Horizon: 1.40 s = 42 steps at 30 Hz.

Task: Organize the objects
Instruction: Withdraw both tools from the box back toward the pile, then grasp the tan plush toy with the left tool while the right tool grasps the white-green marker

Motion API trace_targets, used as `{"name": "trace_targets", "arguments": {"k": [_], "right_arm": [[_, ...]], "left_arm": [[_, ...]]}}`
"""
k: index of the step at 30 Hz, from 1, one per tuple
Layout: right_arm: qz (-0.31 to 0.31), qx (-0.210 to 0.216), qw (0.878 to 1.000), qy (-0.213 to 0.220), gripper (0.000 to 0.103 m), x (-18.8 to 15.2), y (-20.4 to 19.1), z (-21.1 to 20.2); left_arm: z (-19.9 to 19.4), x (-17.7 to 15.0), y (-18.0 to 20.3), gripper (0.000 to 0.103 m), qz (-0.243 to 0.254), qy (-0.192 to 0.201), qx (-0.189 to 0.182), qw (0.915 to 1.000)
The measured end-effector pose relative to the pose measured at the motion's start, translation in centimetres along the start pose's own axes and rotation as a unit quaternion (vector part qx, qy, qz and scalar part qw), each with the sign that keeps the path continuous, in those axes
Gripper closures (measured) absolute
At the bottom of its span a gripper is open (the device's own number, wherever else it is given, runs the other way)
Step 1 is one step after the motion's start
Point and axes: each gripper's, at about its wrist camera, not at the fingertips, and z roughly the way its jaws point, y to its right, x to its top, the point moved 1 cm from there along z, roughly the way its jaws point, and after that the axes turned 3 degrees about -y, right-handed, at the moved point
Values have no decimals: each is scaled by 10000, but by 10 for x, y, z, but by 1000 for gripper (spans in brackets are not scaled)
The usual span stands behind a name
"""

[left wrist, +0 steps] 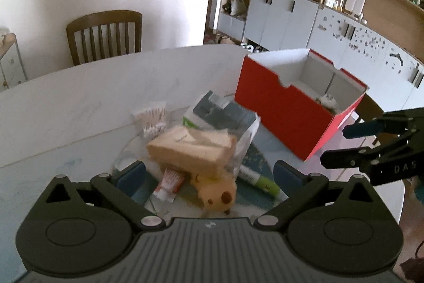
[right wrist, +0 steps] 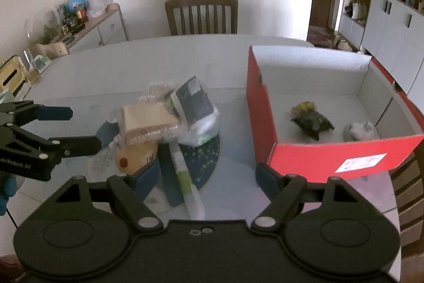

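A pile of small things lies on a dark blue round mat (right wrist: 209, 158): a tan wrapped box (left wrist: 190, 147) (right wrist: 148, 121), a yellow plush toy (left wrist: 217, 190) (right wrist: 135, 158), a red-and-white tube (left wrist: 169, 183), a green-and-white tube (left wrist: 259, 179) (right wrist: 182, 169), a dark grey box in a plastic bag (left wrist: 222, 113) (right wrist: 193, 100) and a cotton swab packet (left wrist: 152, 118). My left gripper (left wrist: 209, 174) (right wrist: 84, 125) hovers open over the pile's near side, touching nothing. My right gripper (right wrist: 208, 181) (left wrist: 336, 146) is open between the pile and the red box (left wrist: 278, 108) (right wrist: 318, 158), empty.
The open red box holds a dark green packet (right wrist: 311, 121) and a grey plush (right wrist: 360, 130). The white table (left wrist: 79, 110) (right wrist: 106, 70) has a wooden chair (right wrist: 201, 12) behind it. A sideboard with clutter (right wrist: 79, 20) stands left, cupboards (left wrist: 291, 12) right.
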Motion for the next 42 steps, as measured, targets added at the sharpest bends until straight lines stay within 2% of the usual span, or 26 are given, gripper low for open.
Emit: {"name": "trace_targets", "arguments": {"k": [10, 14, 22, 35, 38, 42], "right_arm": [[-149, -60, 9991, -388, 23, -12, -5, 31], [-260, -99, 9981, -542, 23, -17, -7, 43], [-503, -119, 9956, -783, 24, -29, -8, 68], [-641, -77, 9942, -864, 29, -26, -14, 93], [-675, -26, 9943, -827, 37, -23, -15, 93], [-728, 29, 9941, -803, 49, -19, -17, 94]], "left_arm": [[31, -30, -19, 0, 165, -301, 171, 9993], [39, -36, -21, 0, 119, -356, 51, 9993], [58, -36, -12, 0, -58, -487, -132, 9987], [84, -29, -2, 1, -407, -644, 5, 9971], [87, -27, -1, 7, -449, -683, -4, 9967], [89, -27, 2, 25, -395, -763, -37, 9963]]}}
